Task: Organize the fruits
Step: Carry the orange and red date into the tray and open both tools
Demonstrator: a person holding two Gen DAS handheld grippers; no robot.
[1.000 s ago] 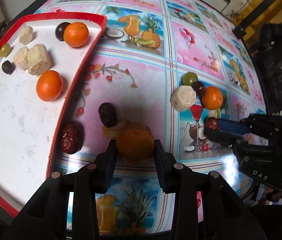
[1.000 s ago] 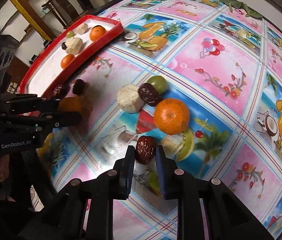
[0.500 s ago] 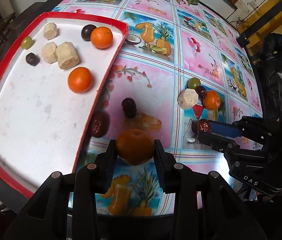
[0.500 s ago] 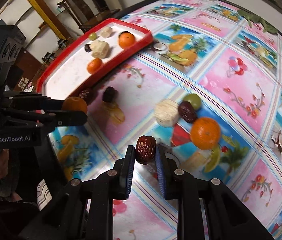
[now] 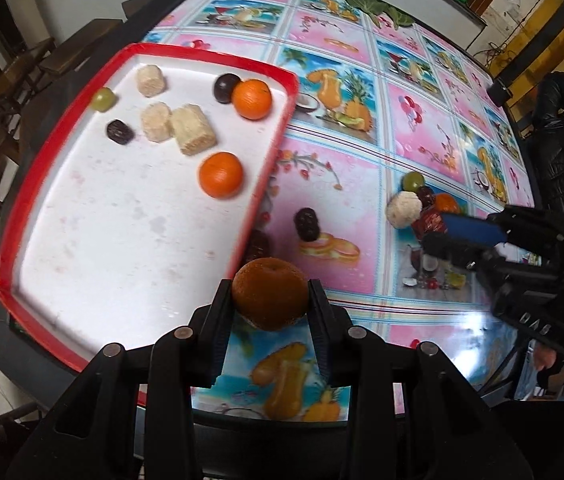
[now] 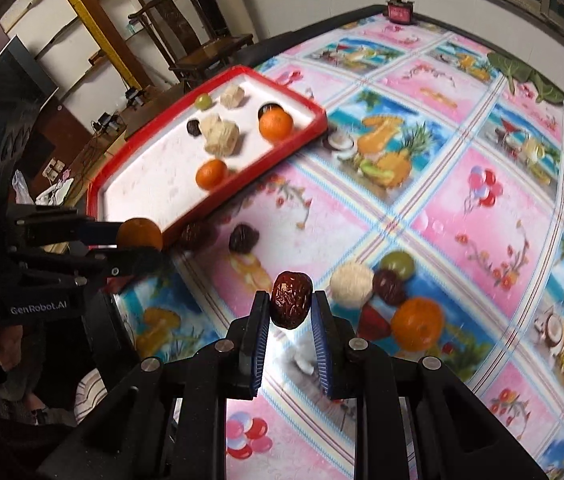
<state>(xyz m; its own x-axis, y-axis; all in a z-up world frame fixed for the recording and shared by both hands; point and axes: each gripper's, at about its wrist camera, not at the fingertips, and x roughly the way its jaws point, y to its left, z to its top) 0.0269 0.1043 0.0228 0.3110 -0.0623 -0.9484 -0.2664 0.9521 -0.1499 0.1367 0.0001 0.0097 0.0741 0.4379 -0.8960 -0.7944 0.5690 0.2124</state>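
My left gripper (image 5: 270,298) is shut on an orange tangerine (image 5: 270,294), held in the air by the near right corner of the red-rimmed white tray (image 5: 14,236). My right gripper (image 6: 290,306) is shut on a wrinkled red date (image 6: 290,304), lifted above the tablecloth. The tray holds two tangerines (image 5: 221,175), several pale cake pieces (image 5: 193,129), dark fruits and a green grape (image 5: 104,99). A small heap remains on the cloth: a white ball (image 6: 351,284), a dark date (image 6: 389,287), a green grape (image 6: 397,263) and a tangerine (image 6: 417,323).
Two dark dates (image 5: 306,223) lie on the fruit-print tablecloth (image 5: 361,92) just outside the tray's right rim. A small red box (image 6: 400,9) stands at the far table edge. Wooden chairs (image 6: 202,40) and shelves stand beyond the table. A person's hand (image 6: 6,344) grips the left tool.
Both grippers have risen off the cloth with their fruit. The tangerine now hangs at the tray's corner, and the date is clear of the heap; the table looks farther away.
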